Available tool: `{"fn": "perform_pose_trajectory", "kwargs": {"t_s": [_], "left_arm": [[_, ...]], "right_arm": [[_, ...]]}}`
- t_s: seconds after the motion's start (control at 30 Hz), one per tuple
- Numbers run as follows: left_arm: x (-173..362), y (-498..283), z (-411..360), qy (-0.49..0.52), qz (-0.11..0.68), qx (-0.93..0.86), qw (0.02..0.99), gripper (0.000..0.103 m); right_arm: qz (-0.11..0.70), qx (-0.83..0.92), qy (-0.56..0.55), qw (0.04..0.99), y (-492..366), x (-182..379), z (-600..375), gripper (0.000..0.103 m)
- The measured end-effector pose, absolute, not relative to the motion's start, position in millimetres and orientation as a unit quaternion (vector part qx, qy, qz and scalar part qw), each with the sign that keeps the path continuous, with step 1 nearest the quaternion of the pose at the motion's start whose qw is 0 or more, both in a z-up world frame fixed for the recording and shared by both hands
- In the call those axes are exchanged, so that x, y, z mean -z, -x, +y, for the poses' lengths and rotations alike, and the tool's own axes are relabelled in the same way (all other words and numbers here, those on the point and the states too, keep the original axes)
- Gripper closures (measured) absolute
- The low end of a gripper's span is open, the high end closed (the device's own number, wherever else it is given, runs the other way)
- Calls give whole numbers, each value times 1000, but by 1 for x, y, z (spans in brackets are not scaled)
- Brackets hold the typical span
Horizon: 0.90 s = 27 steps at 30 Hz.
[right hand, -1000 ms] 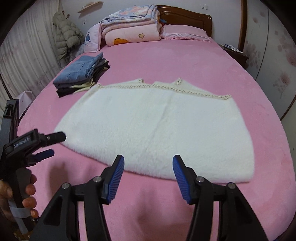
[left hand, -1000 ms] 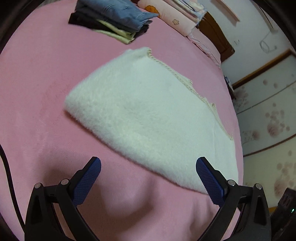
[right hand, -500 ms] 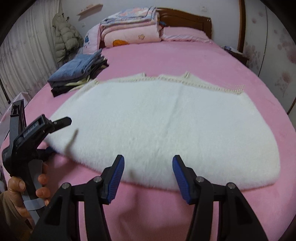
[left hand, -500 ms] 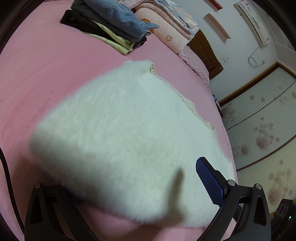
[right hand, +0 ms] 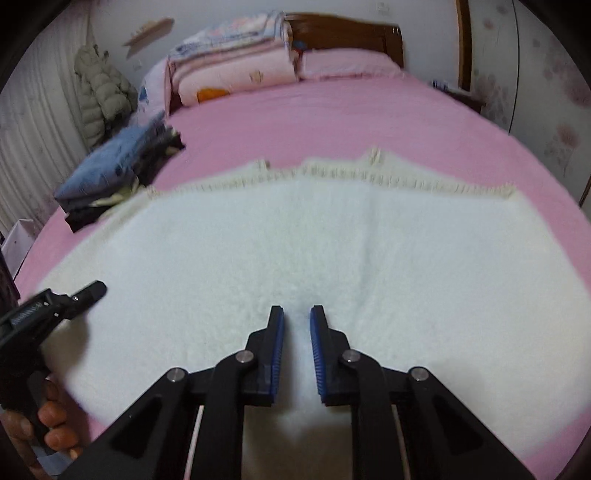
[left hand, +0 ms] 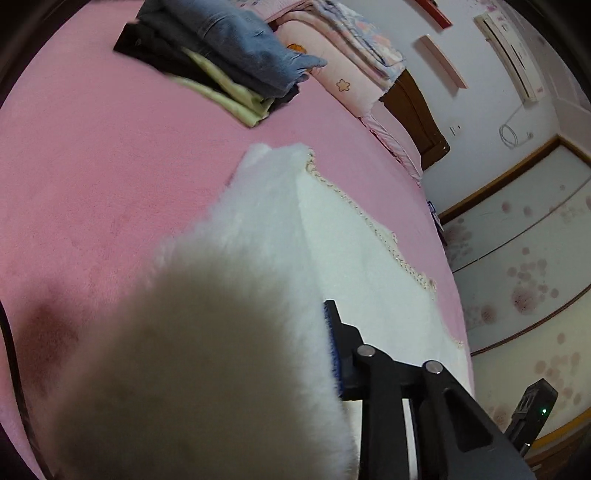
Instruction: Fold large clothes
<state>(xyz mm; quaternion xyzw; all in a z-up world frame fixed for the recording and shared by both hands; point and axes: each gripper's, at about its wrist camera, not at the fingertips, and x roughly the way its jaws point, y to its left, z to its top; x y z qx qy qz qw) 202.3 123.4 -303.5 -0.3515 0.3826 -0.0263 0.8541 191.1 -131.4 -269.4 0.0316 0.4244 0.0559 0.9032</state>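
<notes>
A white fleece garment (right hand: 332,236) with a crocheted far edge lies spread on the pink bed (right hand: 332,118). In the left wrist view a bunched fold of this garment (left hand: 236,332) fills the foreground. My left gripper (left hand: 295,306) is closing on it: the blue pad of one finger (left hand: 334,347) presses into the fleece, and the other finger is hidden behind the fold. My right gripper (right hand: 296,312) sits over the near middle of the garment. Its jaws are closing, with fleece in the narrow gap between the pads. The left gripper (right hand: 88,291), held by a hand (right hand: 48,424), reaches the garment's left edge.
A stack of folded clothes (right hand: 110,173), topped with blue denim (left hand: 229,55), lies at the bed's left side. Folded quilts (right hand: 236,62) and a pillow (right hand: 347,64) sit at the wooden headboard (right hand: 351,33). A puffy coat (right hand: 99,92) hangs on the left wall. Flowered wardrobe doors (left hand: 524,258) stand on the right.
Both grippers moved forward and down onto the garment and their jaws narrowed from wide. The left one now has a raised fold of fleece bunched before its camera.
</notes>
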Motion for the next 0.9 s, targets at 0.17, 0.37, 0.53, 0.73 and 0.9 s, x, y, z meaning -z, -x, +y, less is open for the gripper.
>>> {"fn": "perform_pose_trajectory", "kwargs": {"t_s": [0.17,0.37,0.53,0.73,0.9], "left_arm": [[251,-196,86,226,336,32,914,82],[183,-199,20,136,277,107,945,83],[146,-206,-45,108,267,177,941,83],[139,-226,-155,63,273,275,920,83],[209,-238,-259,-21,359,303,882,81]], "right_arm": [[425,-61,-14,903,-190,272,-129,88],[450,-101,-61,885,-200,273,-148,88],[473,-149,-111,861,-213,272,-168,88],[452,-135,-232,851,-192,243,-259,92],[426,3,-209,880,-129,227,-351,91]]}}
